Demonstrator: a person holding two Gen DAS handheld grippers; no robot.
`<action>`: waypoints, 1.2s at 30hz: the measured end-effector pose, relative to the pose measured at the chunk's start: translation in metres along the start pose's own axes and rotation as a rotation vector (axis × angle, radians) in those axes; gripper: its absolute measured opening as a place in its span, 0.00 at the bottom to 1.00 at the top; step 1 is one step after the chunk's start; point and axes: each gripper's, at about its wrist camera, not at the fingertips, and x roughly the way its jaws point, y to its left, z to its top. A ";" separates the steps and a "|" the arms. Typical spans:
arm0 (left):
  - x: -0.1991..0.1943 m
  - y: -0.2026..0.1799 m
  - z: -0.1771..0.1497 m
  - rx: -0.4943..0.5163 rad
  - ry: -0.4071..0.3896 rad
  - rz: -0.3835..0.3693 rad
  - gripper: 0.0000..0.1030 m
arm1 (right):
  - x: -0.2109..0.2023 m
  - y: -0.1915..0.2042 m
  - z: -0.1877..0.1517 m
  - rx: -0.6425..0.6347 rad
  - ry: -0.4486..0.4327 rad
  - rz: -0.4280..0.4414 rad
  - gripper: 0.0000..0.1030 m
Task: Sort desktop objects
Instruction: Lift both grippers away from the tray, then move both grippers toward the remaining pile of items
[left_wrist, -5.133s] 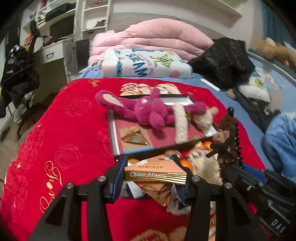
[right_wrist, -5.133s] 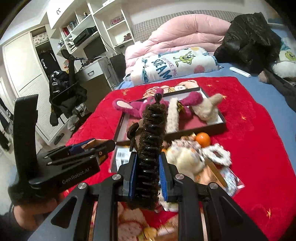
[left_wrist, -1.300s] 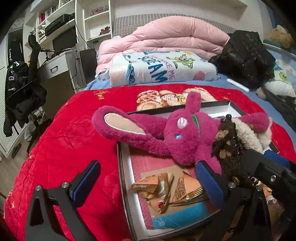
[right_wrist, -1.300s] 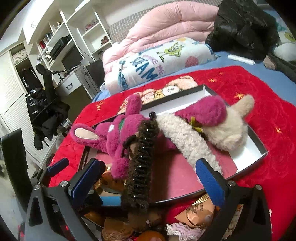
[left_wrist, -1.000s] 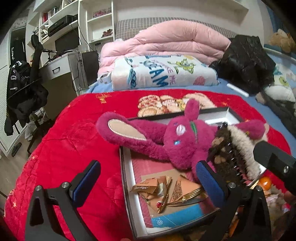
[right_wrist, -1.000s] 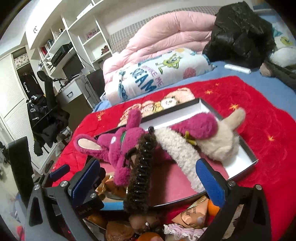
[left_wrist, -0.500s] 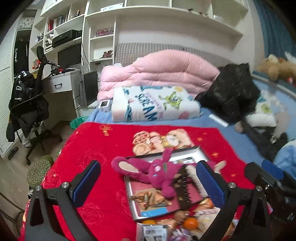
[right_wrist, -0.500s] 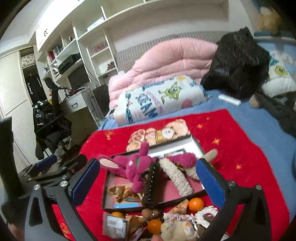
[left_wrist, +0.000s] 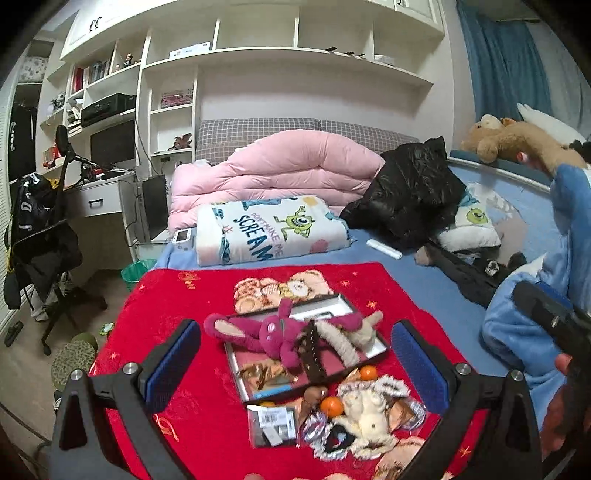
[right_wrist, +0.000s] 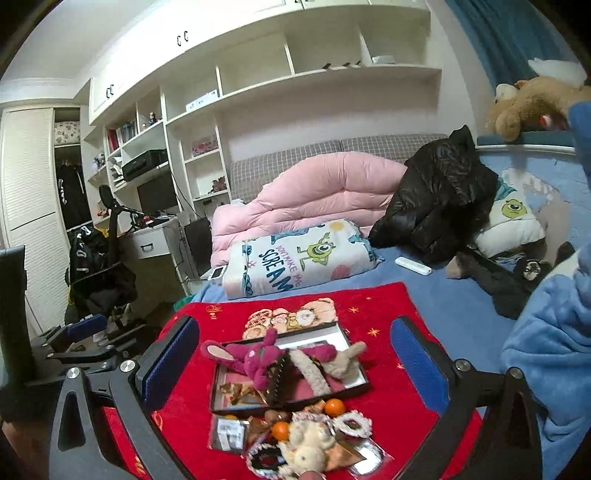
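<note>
A dark tray (left_wrist: 321, 314) lies on the red blanket (left_wrist: 155, 325). In it are a pink plush rabbit (left_wrist: 269, 334), a dark hair claw (left_wrist: 312, 354), a cream plush and gold snack packets (left_wrist: 262, 371). Loose items sit in front of it: oranges (left_wrist: 331, 405), a white plush (left_wrist: 365, 410) and a grey packet (left_wrist: 273, 424). My left gripper (left_wrist: 293, 365) is open and empty, high above and back from the tray. My right gripper (right_wrist: 294, 362) is open and empty too, over the same tray (right_wrist: 317, 339), rabbit (right_wrist: 255, 360) and hair claw (right_wrist: 277, 380).
A pink duvet (left_wrist: 288, 166), a printed pillow (left_wrist: 269, 229) and a black jacket (left_wrist: 410, 192) lie on the bed behind the blanket. A desk and a chair (left_wrist: 48, 251) stand at the left. A blue fleece sleeve (left_wrist: 524, 325) fills the right edge.
The snack packet and the hair claw, held five seconds ago, now lie in the tray. Both grippers are open and have drawn back and up, so the tray looks small.
</note>
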 end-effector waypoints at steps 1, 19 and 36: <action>0.000 0.000 -0.007 -0.004 -0.003 0.008 1.00 | -0.003 -0.007 -0.007 0.021 -0.004 0.002 1.00; 0.069 0.008 -0.102 0.021 0.161 -0.061 1.00 | 0.026 -0.046 -0.089 0.074 0.136 0.015 1.00; 0.134 -0.017 -0.164 0.075 0.398 -0.012 1.00 | 0.090 -0.034 -0.169 0.043 0.517 0.120 0.74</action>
